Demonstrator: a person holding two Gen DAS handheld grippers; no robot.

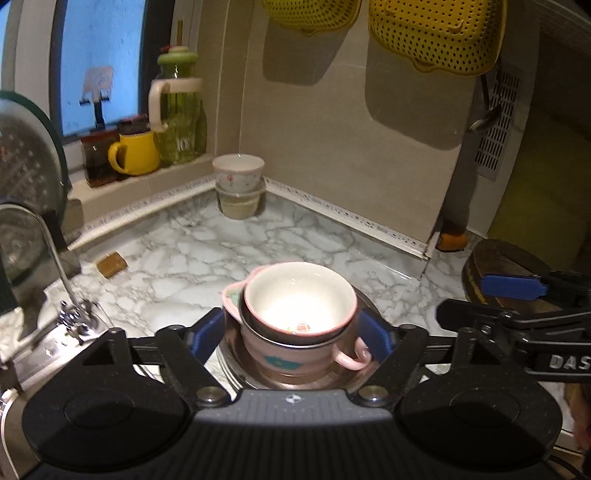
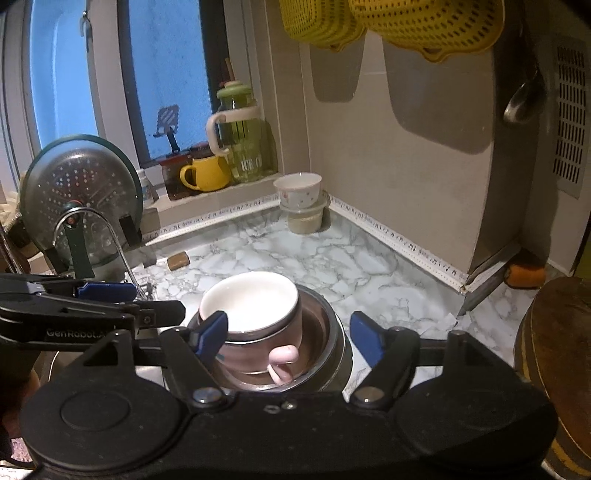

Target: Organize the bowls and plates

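- Nested stack on the marble counter (image 1: 280, 236), near its front edge: white bowl with pink rim (image 1: 300, 297) on top, seated in a thin steel bowl (image 1: 295, 338), that inside a pink handled cup-bowl (image 1: 284, 352), all standing in a wide steel bowl (image 2: 332, 332).
- White bowl glossy, inside plain with a small pink mark near the bottom; pink bowl carries a teal print on its side.
- Stack upright, mouths up — pink loop handle (image 1: 351, 356) points toward the camera and to the right in the left wrist view.
- Count in the stack: four vessels — two ceramic, two steel.
- Second stack in the back corner: one white flowered bowl (image 1: 239, 171) on one clear lidded tub (image 1: 240, 201).
- Left gripper (image 1: 293, 334): fingers wide, blue pads either side of the stack, whether they touch it I cannot tell.
- Right gripper (image 2: 290, 332): fingers wide, left pad overlapping the white bowl's rim in view, right pad clear of the steel bowl.
- Also: two yellow colanders (image 1: 436, 33) hanging, one yellow mug (image 1: 136, 153), one green pitcher (image 1: 181, 110), one faucet (image 1: 55, 258).
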